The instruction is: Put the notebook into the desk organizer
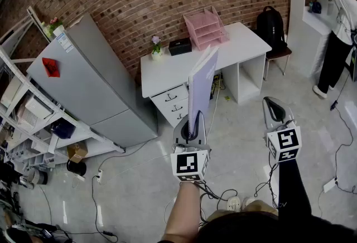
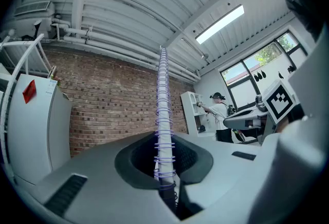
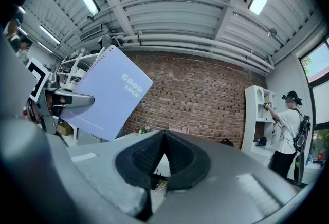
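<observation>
A lavender spiral-bound notebook (image 1: 201,87) stands upright on edge, and my left gripper (image 1: 190,126) is shut on its lower spiral corner. In the left gripper view the purple spiral (image 2: 163,115) rises straight up from between the closed pads. The pink desk organizer (image 1: 205,27) sits at the back of the white desk (image 1: 167,72), well beyond the notebook. My right gripper (image 1: 272,105) hovers to the right, shut and holding nothing. In the right gripper view its tips (image 3: 164,138) meet, with the notebook (image 3: 110,94) up to the left.
A black box (image 1: 179,45) and a small flower pot (image 1: 157,47) share the desk. A grey fridge (image 1: 89,86) stands left, a metal rack (image 1: 33,119) beside it. A black backpack (image 1: 270,23) rests on a chair right of the desk. A person (image 1: 340,30) works at white shelves. Cables cross the floor.
</observation>
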Demonstrator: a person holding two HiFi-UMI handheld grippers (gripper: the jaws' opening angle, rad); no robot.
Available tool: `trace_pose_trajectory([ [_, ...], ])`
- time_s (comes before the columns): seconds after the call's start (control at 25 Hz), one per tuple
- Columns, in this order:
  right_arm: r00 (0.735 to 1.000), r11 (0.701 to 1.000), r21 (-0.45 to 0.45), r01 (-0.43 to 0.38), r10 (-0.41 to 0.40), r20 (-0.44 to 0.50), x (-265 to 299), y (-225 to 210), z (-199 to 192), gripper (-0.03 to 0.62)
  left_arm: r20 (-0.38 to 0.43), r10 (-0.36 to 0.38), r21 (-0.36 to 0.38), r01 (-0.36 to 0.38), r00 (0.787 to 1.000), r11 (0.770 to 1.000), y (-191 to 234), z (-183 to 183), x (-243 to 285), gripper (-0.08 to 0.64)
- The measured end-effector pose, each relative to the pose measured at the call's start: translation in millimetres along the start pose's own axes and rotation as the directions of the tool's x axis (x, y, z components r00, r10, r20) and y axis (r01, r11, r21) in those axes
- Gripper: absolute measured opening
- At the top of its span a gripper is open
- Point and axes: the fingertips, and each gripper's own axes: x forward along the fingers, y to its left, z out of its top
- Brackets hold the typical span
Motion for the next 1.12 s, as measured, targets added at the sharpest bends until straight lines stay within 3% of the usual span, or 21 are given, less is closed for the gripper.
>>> trace_pose_trajectory([
  [0.6,0.999,1.0,0.008,0.009,-0.009,0.035,7,-21,1,-0.001,0.005,-0.013,-0.017,0.013,1.0,1.0,-8,-4,23,0.035],
  [1.12,0.999,0.999,0.022,-0.025,0.024,0.049,95,-80,-22,0.0,-0.001,-0.013,-0.007,0.013,1.0,1.0,-9,-22,129,0.035],
])
